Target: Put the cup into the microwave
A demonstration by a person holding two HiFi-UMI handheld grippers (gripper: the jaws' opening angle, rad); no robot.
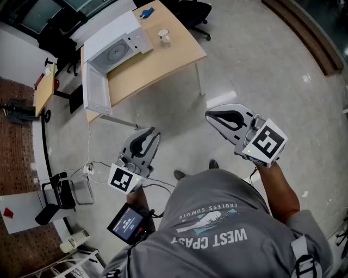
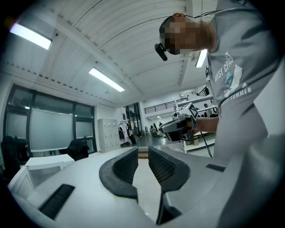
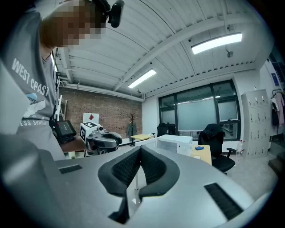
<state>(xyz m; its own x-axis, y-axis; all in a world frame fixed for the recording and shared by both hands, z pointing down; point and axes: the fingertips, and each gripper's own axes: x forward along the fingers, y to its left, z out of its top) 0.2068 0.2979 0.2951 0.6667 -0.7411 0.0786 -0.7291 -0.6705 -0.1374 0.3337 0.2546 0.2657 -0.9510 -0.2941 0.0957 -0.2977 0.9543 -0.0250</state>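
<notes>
Since the person stands well apart from the light wooden table (image 1: 163, 62), where the small clear cup (image 1: 163, 36) waits near the open-doored white microwave (image 1: 117, 49), both tools ride level and empty, probably just carried: left gripper (image 1: 154, 132) narrowly parted, right gripper (image 1: 210, 114) closed.

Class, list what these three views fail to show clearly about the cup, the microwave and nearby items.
- Cup contents: head view, too small and far.
- Blue object: head view, too small to identify.
- Microwave control labels: head view and right gripper view, too small.
- Small screen text: head view, too small.
</notes>
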